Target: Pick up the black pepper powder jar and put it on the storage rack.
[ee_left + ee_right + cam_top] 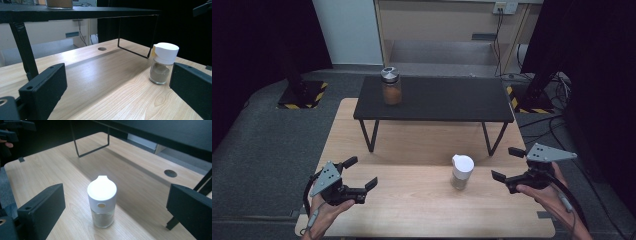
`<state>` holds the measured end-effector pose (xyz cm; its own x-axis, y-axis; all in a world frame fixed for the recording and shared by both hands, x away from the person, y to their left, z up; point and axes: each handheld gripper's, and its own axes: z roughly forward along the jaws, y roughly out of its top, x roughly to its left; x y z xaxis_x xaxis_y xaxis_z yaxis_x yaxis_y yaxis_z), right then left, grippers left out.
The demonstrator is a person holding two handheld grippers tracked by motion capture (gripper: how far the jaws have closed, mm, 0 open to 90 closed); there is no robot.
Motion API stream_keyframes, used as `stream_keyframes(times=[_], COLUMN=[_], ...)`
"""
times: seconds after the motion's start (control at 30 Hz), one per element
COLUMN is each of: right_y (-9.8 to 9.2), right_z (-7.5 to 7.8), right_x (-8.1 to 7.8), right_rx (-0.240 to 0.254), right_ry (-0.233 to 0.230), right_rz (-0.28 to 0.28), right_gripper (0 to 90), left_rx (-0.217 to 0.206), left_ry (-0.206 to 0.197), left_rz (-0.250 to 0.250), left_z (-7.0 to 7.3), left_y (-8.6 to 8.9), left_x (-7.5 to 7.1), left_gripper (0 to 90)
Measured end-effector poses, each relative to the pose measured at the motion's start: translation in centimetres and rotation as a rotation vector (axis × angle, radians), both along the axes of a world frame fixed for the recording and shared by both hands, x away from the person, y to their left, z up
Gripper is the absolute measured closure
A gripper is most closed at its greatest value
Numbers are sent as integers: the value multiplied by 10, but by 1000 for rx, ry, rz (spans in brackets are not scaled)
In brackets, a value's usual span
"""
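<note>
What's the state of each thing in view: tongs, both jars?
Left tongs: open, holding nothing, off the table.
Right tongs: open, holding nothing, beside the white-capped jar.
White-capped jar: upright on the wooden table, cap on, part filled with brownish powder, untouched.
Steel-lidded jar: upright on the black shelf, lid on.

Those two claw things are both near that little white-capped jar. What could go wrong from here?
The white-capped jar is tall, narrow and stands free on the wooden table. The right gripper is open and pointed at it, so a jaw closing off-centre might tip it. Its glass lower half looks smooth, so a loose grip could slip. The black shelf hangs low just behind; a hasty lift might bump its edge.
</note>
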<state>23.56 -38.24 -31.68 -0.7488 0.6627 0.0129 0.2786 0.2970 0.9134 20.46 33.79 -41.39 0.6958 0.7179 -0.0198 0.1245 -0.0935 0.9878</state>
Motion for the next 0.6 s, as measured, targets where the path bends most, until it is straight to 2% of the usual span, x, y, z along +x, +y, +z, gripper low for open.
stream_keyframes(times=[0.6], right_y=[43], right_z=[-25], right_x=[32], right_rx=[-40], right_ry=[74], right_rz=[26], right_gripper=[31], left_rx=[7], left_ry=[-8], left_rz=[5], left_z=[0], left_y=[-1], left_x=[-2], left_gripper=[0])
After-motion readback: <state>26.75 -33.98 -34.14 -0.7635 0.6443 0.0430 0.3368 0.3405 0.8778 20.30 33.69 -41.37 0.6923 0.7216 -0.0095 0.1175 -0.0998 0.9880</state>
